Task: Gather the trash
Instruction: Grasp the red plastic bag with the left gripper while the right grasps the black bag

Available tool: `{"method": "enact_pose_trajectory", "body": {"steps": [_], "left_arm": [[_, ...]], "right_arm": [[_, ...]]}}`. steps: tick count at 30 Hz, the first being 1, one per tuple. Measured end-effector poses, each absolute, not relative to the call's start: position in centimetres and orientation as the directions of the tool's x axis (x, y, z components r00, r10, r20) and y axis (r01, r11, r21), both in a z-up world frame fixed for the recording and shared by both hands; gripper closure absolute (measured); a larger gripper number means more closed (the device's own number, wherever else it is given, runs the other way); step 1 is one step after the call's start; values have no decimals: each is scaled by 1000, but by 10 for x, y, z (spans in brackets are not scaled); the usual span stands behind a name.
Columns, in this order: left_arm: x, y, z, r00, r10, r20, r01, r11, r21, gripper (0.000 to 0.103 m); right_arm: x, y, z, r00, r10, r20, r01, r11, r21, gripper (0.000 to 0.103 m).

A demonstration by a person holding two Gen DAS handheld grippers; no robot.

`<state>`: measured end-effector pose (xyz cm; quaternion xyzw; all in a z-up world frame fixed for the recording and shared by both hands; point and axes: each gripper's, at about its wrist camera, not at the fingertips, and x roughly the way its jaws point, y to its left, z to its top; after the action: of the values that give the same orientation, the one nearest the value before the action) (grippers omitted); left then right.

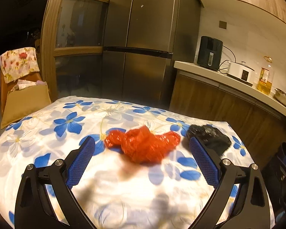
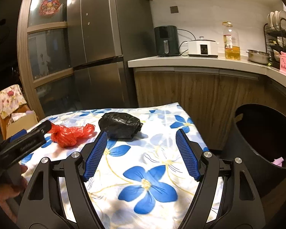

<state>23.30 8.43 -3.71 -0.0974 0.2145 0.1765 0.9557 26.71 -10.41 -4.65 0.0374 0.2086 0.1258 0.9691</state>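
No readable text, brand, number or sign in either view.

Tall clear plastic oil bottle with yellow oil (image 2: 231, 42), on pale tabletop by wall: red-and-yellow paper label present, print too small to read.

White rectangular electric cooker with glass lid (image 2: 203, 47): small dark control panel on front, marks not legible.

Black body of left tongs (image 2: 26, 143), seen from right wrist view: pale embossed lettering on side, too blurred to read.

Dark square wall plate (image 2: 174, 9): no marking visible.
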Motion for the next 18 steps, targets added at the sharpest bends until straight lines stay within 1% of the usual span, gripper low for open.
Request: {"method": "enact_pose_trajectory", "body": {"steps": [5,8,10,11,12,13,14,16,17,18], "left_arm": [[255,90,-47,835,289,-467,-376,921,-103,9],[264,94,-54,830,280,-483,-370,924,-101,19],[270,96,-59,822,268,-503,-363,927,-99,33],[273,97,-61,820,252,-514,-353,929,-107,36],[274,98,-63,818,242,-522,-348,930,-114,45],[276,99,-65,816,236,-528,-346,931,-118,58],[277,101,-67,812,231,-536,-346,930,-124,64],[277,103,-70,814,212,-541,-336,932,-139,87],[277,103,-70,815,206,-542,-330,933,-142,89],[277,102,-71,815,204,-542,-326,935,-139,95]], "right_arm": [[285,-93,-51,876,263,-405,-236,965,116,30],[295,-85,-54,873,269,-408,-245,963,113,30],[302,-78,-55,870,275,-409,-253,961,107,30],[306,-75,-55,869,279,-410,-260,960,103,30],[311,-70,-55,867,281,-410,-267,959,94,30],[315,-66,-56,867,281,-412,-270,959,87,30],[318,-64,-56,865,283,-414,-273,958,85,30],[327,-57,-58,862,284,-420,-277,958,81,30],[331,-54,-59,860,284,-424,-277,957,80,30],[336,-50,-60,858,284,-428,-278,957,79,30]]}}
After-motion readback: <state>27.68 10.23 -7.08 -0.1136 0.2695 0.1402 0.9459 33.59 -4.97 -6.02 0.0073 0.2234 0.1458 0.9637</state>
